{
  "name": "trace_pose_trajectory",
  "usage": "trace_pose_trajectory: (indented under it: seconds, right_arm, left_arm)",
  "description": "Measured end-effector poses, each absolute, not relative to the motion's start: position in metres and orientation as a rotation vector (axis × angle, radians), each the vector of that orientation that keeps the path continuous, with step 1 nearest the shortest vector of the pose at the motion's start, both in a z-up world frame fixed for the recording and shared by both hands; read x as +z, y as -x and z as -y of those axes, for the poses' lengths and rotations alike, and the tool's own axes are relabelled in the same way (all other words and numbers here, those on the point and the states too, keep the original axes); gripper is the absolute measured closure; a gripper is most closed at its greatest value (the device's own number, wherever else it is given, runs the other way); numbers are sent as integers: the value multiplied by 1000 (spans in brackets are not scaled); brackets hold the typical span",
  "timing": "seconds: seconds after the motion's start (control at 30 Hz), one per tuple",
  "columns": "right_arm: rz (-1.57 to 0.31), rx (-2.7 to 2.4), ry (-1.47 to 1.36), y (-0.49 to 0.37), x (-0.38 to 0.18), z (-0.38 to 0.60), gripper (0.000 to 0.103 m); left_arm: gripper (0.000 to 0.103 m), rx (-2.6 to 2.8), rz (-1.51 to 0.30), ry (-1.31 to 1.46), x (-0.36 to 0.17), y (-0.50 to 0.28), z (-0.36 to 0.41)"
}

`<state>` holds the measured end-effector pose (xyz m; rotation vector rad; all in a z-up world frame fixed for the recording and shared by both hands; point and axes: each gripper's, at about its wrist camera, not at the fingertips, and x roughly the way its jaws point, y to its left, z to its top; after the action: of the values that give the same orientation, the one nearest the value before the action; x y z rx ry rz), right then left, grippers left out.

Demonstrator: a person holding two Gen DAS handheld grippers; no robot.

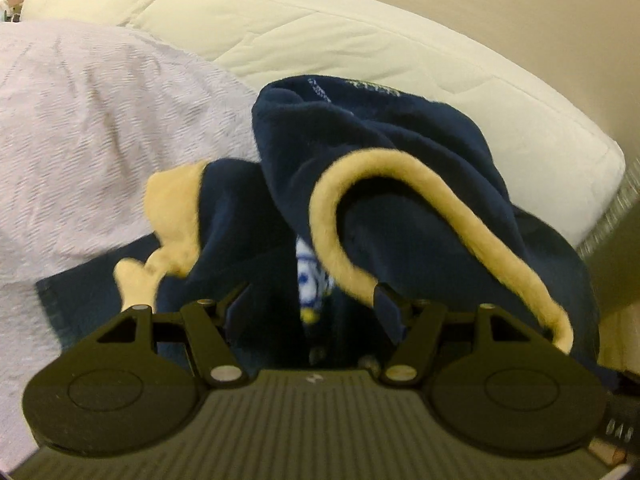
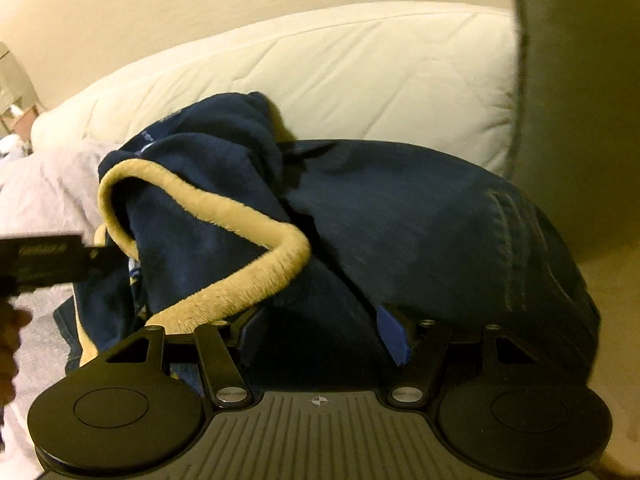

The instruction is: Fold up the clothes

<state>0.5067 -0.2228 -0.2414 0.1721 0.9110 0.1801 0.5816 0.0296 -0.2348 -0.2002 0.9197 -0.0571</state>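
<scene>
Cream-colored mattress point(image 1: 360, 40) runs along the back of both views, pushed up against a plain beige wall point(image 1: 520, 8). On my side of it there's a fuzzy lavender blanket point(image 1: 80, 120) spread over the bed, and that's what I'm working on top of.

So the thing I'm folding is a navy fleece garment point(image 1: 400, 160) with a tan plush trim point(image 1: 400, 168) curling around what looks like a hood or collar opening. It's sitting in a bunched heap right in front of both tongs, partly on the lavender blanket and up against the mattress. From the right wrist view I can see a smoother navy panel with stitched seams point(image 2: 500, 232) off to the right of the pile.

My left gripper point(image 1: 308, 300) has its jaws spread wide apart, with the fleece bulging into the gap and the tan trim draped right by the right-hand finger. It isn't pinching anything that I can see.

My right gripper point(image 2: 320, 320) is the same deal: jaws wide apart, with navy fabric sitting between and against the blue pads point(image 2: 394, 336), not clamped.

In the right wrist view the left tong pokes in from the left edge, with a bit of my hand point(image 2: 10, 344) visible below it. Everything's a little motion-blurred.
</scene>
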Motion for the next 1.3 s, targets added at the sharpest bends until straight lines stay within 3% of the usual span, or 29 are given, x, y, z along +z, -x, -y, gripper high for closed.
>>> trace_pose_trajectory:
  seconds: [0.03,0.07,0.1,0.13,0.17,0.27,0.57,0.67,0.73,0.77,0.8,0.83,1.03,1.07,1.1,1.13,1.2,1.3]
  right_arm:
    - [-904,201,-158,-507,-241,220,39]
    - [-897,223,-144,-508,-241,217,48]
    - [-890,244,-130,-509,-241,215,80]
    - [-883,265,-117,-510,-241,212,95]
    - [-876,286,-103,-510,-241,209,103]
    - [-826,319,-68,-508,-234,203,103]
    - [-514,279,-104,-501,-144,210,103]
    - [-611,328,-133,-506,-133,204,103]
    - [-698,363,-204,-497,-139,205,94]
    - [-748,390,-241,-491,-144,205,66]
    - [-803,421,-277,-483,-149,205,30]
    - [-837,441,-307,-475,-152,203,27]
    - [-944,568,-286,-450,-173,159,27]
    - [-993,569,-247,-448,-183,150,30]
    - [-1050,560,-198,-446,-194,142,73]
    - [-1108,549,-148,-444,-205,134,100]
    - [-1112,544,-110,-429,-205,128,97]
    - [-922,543,-11,-408,-170,130,97]
  left_arm:
    - [40,-57,-910,209,-237,-588,-30]
    - [40,-55,-901,219,-240,-594,-31]
    - [41,-52,-891,233,-243,-601,-33]
    - [45,-55,-881,249,-245,-606,-35]
    - [56,-60,-871,266,-246,-611,-37]
    - [93,-128,-838,328,-245,-614,-45]
    - [98,-96,-602,378,-165,-544,-77]
    - [98,-98,-557,361,-131,-513,-83]
    - [98,-84,-547,352,-118,-492,-86]
    - [98,-77,-542,348,-111,-482,-87]
    - [98,-70,-537,343,-105,-472,-89]
    - [98,-63,-533,339,-99,-461,-91]
    - [98,-17,-511,335,-72,-405,-98]
    - [98,-7,-510,343,-71,-398,-99]
    - [98,3,-514,345,-71,-392,-101]
    - [98,12,-520,346,-71,-386,-102]
    - [98,37,-518,348,-71,-372,-107]
    - [98,88,-453,394,-63,-343,-124]
